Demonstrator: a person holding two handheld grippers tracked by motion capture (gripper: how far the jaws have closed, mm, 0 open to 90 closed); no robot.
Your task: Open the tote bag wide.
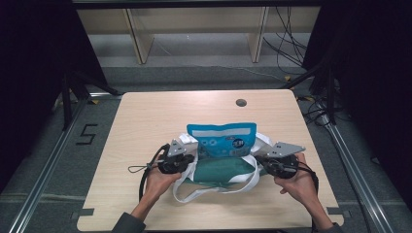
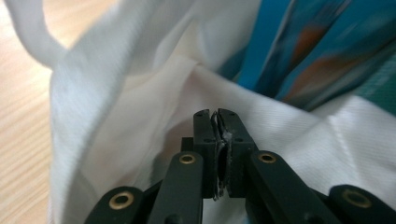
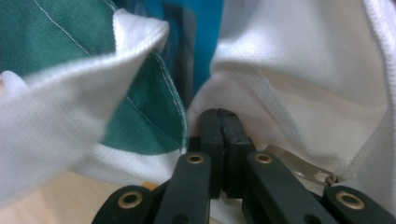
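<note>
My left gripper (image 2: 218, 114) and right gripper (image 3: 223, 114) are each clamped on the white rim of the tote bag (image 1: 218, 170), on the table (image 1: 145, 121). Holding both sides keeps its mouth spread around the blue snack pouch (image 1: 222, 139) standing inside.

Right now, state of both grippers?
Left gripper: closed, pinching the white fabric of the tote bag.
Right gripper: closed against the bag's white fabric; grip cannot be told.

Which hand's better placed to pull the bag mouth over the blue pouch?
Left, marginally. Left gripper: jaws pinch white cloth of the tote bag beside the blue pouch. Right gripper: jaws shut at a seam, cloth between them unclear.
</note>
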